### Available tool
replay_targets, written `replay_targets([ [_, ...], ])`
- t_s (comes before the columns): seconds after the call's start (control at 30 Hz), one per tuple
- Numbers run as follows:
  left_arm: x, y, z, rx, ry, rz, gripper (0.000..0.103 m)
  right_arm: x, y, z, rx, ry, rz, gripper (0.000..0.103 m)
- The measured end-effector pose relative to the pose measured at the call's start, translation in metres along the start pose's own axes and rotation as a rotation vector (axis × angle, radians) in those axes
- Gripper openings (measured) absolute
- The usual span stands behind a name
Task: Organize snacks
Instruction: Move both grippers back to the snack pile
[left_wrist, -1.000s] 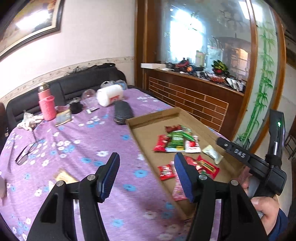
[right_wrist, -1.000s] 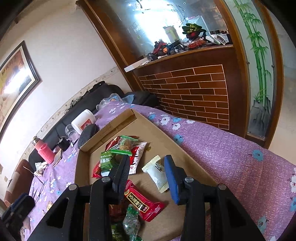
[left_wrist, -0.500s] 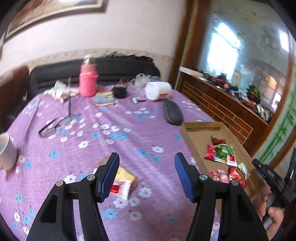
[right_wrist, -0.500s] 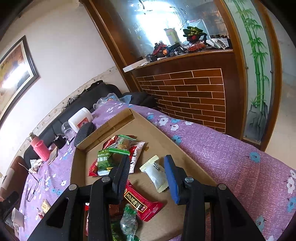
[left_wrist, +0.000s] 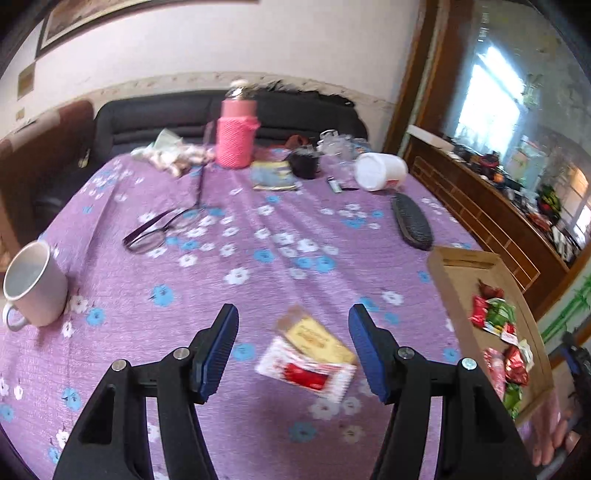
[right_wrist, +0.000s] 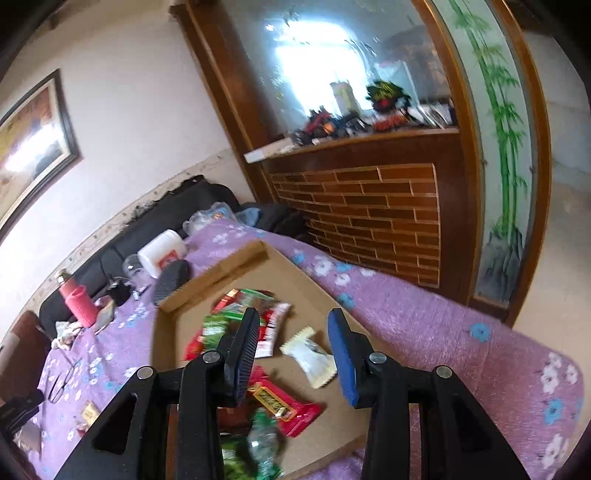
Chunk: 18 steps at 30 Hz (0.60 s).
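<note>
My left gripper (left_wrist: 293, 349) hangs over the purple flowered tablecloth (left_wrist: 258, 266), jaws apart with nothing clamped. Between the blue pads, seen from above, lie two loose snacks — a yellow packet (left_wrist: 314, 338) and, overlapping its near edge, a white-and-red packet (left_wrist: 306, 373). Neither pad touches them.

The cardboard tray (left_wrist: 448, 277) sits at 3 o'clock in the left wrist view, with red and green snack packs (left_wrist: 495, 314) inside. A white mug (left_wrist: 33, 284) stands at 9 o'clock; glasses (left_wrist: 155, 230) at 11; a pink bottle (left_wrist: 236, 136) at 12, far side of the table.

My right gripper (right_wrist: 293, 350) hovers above the tray, jaws apart and holding nothing. A white wrapped snack (right_wrist: 310, 356) lies on the tray floor between the pads, apart from both. A red packet (right_wrist: 284, 410) lies at 6 o'clock — green wrappers (right_wrist: 255, 454) below it are blurred.
</note>
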<state>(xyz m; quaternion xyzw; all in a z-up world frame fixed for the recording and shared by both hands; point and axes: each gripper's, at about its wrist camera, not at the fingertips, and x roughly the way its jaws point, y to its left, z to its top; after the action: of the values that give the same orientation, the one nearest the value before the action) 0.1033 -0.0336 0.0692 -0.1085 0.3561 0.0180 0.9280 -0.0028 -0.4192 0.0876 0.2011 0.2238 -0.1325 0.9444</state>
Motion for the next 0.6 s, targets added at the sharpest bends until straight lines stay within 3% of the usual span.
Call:
replay_targets([
  [0.1,0.009,0.019,0.001,-0.076,0.053,-0.024,0.061,-0.008,0.026,0.005,-0.05,0.035,0.072,0.047],
  [0.2,0.013,0.028,0.001,-0.108,0.072,-0.015,0.061,-0.009,0.068,0.001,-0.126,0.12,0.2,0.047],
  [0.4,0.006,0.042,0.005,-0.162,0.054,0.0,0.061,0.023,0.162,-0.044,-0.296,0.448,0.443,0.047],
  [0.5,0.004,0.049,0.007,-0.183,0.052,0.016,0.061,0.039,0.207,-0.074,-0.419,0.516,0.462,0.044],
  [0.53,0.004,0.051,0.007,-0.189,0.057,0.017,0.061,0.044,0.221,-0.082,-0.463,0.528,0.461,0.037],
  [0.6,0.005,0.056,0.007,-0.208,0.067,0.009,0.061,0.054,0.248,-0.096,-0.524,0.546,0.47,0.036],
])
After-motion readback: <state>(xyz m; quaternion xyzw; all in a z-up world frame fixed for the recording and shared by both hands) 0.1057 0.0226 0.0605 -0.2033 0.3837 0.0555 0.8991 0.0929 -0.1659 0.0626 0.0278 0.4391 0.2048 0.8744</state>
